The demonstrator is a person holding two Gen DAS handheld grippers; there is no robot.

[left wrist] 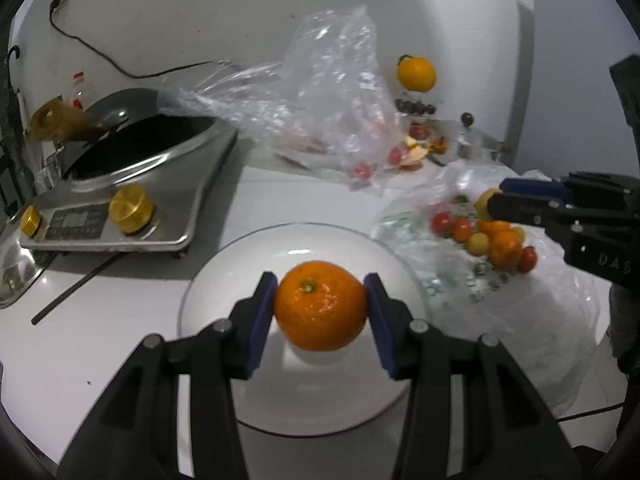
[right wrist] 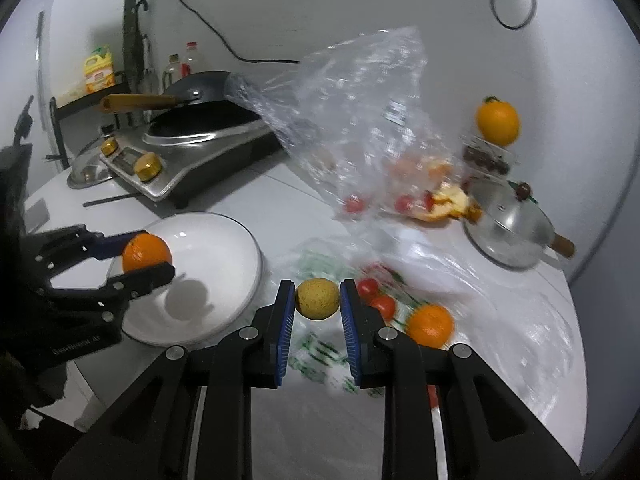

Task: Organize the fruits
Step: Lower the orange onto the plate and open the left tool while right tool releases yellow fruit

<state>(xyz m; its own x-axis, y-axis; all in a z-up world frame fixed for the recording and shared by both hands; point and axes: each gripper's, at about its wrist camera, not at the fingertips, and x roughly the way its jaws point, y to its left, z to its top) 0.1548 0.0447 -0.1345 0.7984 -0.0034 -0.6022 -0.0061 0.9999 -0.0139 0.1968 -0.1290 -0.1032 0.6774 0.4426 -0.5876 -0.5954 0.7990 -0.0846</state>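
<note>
Two fruits are in my claws right now. My left claw has its blue pads pressed on either side of an orange mandarin, stem end facing up toward the camera, and it hangs above the white plate without touching it; the right wrist view shows its shadow on the plate's bare surface. My right claw is clamped narrowly on a small yellowish fruit, held above the printed plastic bag that lies flat on the desk.

On that bag, just beside the right claw, sits a loose heap of cherry tomatoes and another small orange; the right wrist view blurs them. Behind the heap a crumpled clear bag stands up from the desk with a few red tomatoes inside near its bottom. Pieces of orange peel lie at its right edge, touching a lidded steel pot.

Farther back a large orange rests on top of a clear box of dark fruits. To the left of the plate is a steel cooker with brass knobs, carrying a black wok, and a dark chopstick lies on the desk in front of it.
</note>
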